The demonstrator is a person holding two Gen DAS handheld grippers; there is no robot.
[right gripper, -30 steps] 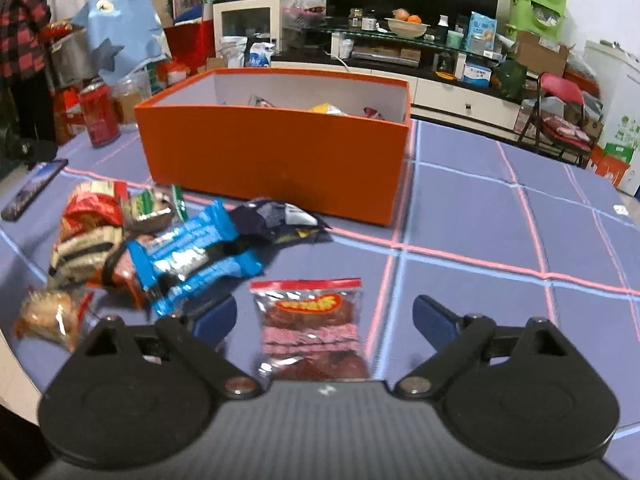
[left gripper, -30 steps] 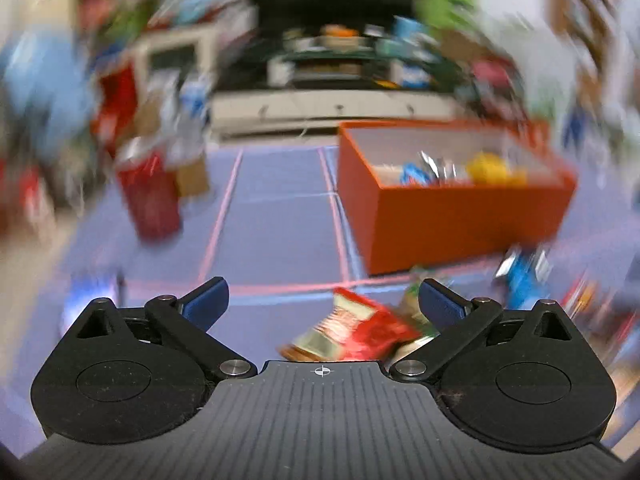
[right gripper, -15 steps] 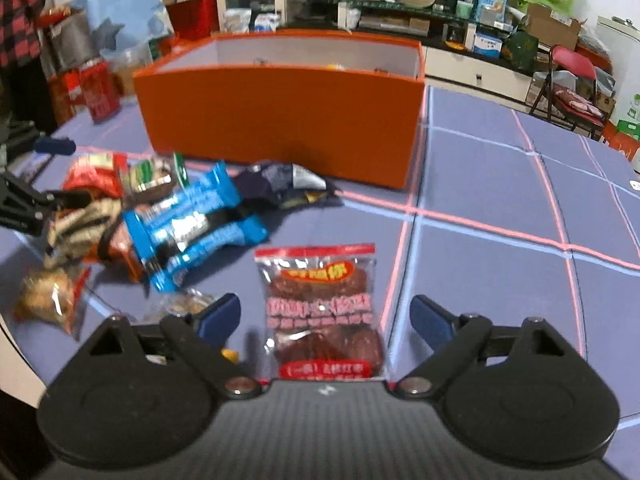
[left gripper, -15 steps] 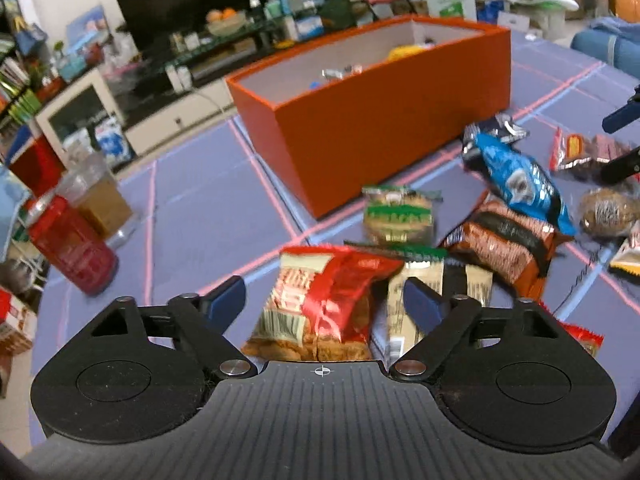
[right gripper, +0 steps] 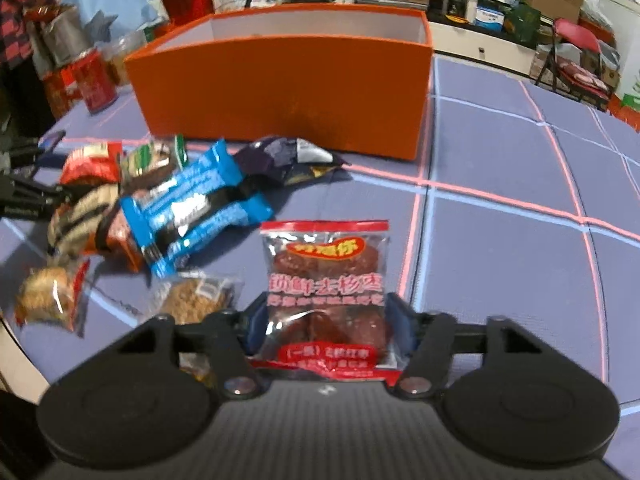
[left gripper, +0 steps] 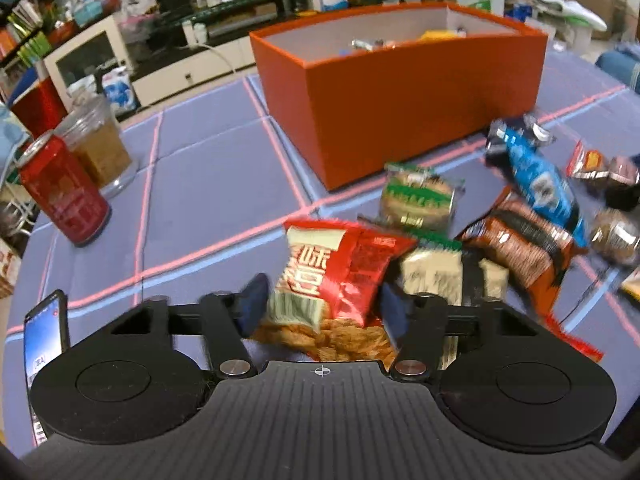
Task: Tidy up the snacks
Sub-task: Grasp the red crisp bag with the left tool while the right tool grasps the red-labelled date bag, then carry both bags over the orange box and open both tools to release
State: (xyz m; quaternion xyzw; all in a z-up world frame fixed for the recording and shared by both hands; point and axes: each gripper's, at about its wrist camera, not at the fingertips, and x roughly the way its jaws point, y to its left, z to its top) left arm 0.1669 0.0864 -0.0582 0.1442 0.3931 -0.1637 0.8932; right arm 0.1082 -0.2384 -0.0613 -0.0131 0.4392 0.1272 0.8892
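An orange box [left gripper: 400, 112] with several snacks inside stands on the blue checked tablecloth. In front of it lies a pile of snack packs. My left gripper [left gripper: 324, 304] is closing, and its pads pinch the crumpled lower end of a red snack bag [left gripper: 340, 264] at the pile's left edge. In the right wrist view the orange box [right gripper: 280, 88] is straight ahead. My right gripper [right gripper: 328, 320] is closing too, its pads against both sides of a clear pack of red dates [right gripper: 326, 272] that lies apart from the pile.
A red can [left gripper: 64, 196], a glass cup [left gripper: 100, 144] and a phone [left gripper: 42, 340] sit on the left. Blue wafer packs [right gripper: 188, 208], a dark purple pack [right gripper: 284, 160], a green-striped pack [left gripper: 420, 200] and a brown pack [left gripper: 520, 244] crowd the pile. Bare cloth [right gripper: 520, 260] lies right.
The left gripper swung over the pile, sank, and its jaws closed onto the red bag. The right gripper's jaws closed from wide apart onto the date pack, barely moving otherwise.
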